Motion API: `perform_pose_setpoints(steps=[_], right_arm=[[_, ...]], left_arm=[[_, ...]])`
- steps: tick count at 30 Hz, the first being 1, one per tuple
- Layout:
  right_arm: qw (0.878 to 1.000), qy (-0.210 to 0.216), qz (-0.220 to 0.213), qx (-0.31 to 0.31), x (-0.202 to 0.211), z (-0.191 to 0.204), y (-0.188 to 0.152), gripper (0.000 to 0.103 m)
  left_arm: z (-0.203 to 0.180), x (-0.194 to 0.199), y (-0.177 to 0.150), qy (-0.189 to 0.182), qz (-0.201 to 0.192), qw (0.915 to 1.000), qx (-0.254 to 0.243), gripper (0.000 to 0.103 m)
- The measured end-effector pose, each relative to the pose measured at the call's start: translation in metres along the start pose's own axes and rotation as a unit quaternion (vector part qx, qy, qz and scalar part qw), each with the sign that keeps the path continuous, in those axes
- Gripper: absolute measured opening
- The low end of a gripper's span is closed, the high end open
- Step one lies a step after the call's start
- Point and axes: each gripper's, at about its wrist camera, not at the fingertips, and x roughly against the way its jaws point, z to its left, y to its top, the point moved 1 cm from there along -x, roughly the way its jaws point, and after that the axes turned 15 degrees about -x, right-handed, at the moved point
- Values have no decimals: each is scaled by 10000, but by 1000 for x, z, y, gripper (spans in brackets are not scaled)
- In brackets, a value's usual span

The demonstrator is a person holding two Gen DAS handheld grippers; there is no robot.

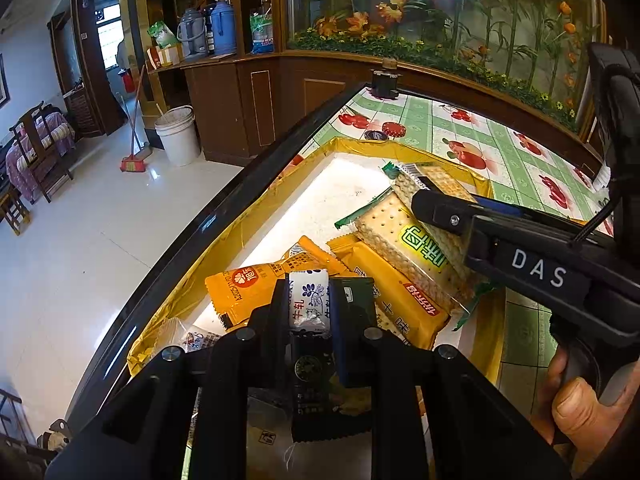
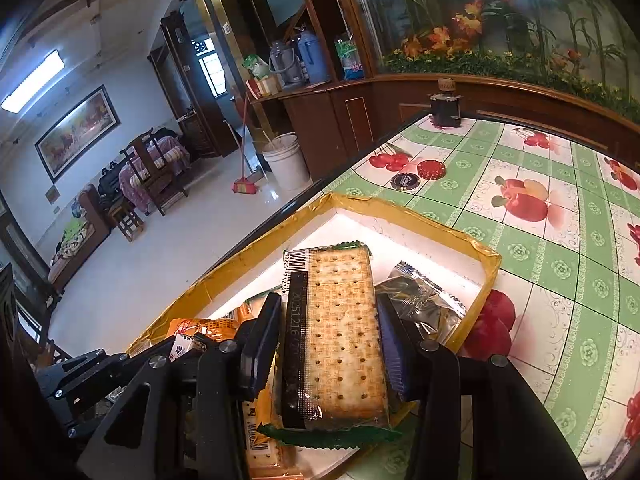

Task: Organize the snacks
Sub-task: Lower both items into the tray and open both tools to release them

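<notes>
**Snacks clamped in both grippers over the gold-edged tray**

Crackers fill the right wrist view: the right gripper has its 2 fingers pressed against the long sides of a clear-wrapped cracker pack, a flat rectangle of pale, pitted biscuit with a black seam strip and a green zigzag end. Only this view shows the crinkled silver wrapper lying in the tray just beyond the right finger, and the barcode at the pack's far end.

The left wrist view shows what the other hides. The left gripper is closed on a small white candy printed with blue flowers, held upright between the fingers. Ahead of those fingers lie glossy orange packets and a second cracker pack with a yellow label, overlapping one another. The right gripper's black body, marked DAS, crosses from the right side, and a hand grips its handle.

The tray is shallow, white inside, with a creased gold-taped rim. Its far corner beyond both sets of fingers is bare. It sits on a slick vinyl tablecloth of green checks and red fruit, close to the table's dark edge left of the fingers. 2 bottle caps lie past the tray.
</notes>
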Motion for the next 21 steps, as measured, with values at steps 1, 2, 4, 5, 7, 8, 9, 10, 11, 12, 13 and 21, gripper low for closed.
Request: perform_pose_setpoints(steps=[1, 2, 4, 5, 7, 8, 9, 10, 11, 12, 13, 21], right_arm=[[10000, -7, 2, -13, -1, -1, 0, 47], [10000, -6, 5, -30, -2, -2, 1, 47], [10000, -34, 3, -57, -4, -3, 2, 47], [10000, -57, 8, -64, -4, -4, 2, 47], [9999, -72, 35, -113, -7, -7, 2, 47], [9999, -77, 49, -146, -8, -9, 3, 47], [9998, -72, 62, -183, -9, -11, 2, 47], [9997, -58, 61, -209, -9, -12, 2, 47], [9997, -54, 56, -224, -9, -13, 2, 47], [9997, -57, 53, -226, -10, -13, 2, 48], [9997, -62, 53, -225, -11, -14, 3, 48], [9994, -80, 103, -313, -17, -16, 7, 50]], left_arm=[[0, -1, 0, 3, 12, 10000, -7, 16], [0, -2, 0, 9, 22, 10000, -12, 16], [0, -2, 0, 5, 24, 10000, -7, 16], [0, -2, 0, 10, 25, 10000, -8, 16], [0, -2, 0, 16, 31, 10000, -16, 16], [-1, -2, 0, 21, 32, 10000, -22, 16], [-1, -3, -1, 26, 34, 10000, -26, 16], [-1, -3, -1, 28, 40, 10000, -27, 16], [-1, -4, -1, 27, 46, 10000, -27, 16], [-1, -5, -1, 27, 53, 10000, -23, 16], [-1, -6, -1, 25, 59, 10000, -10, 16], [3, -13, 4, -64, 167, 9998, 132, 17]])
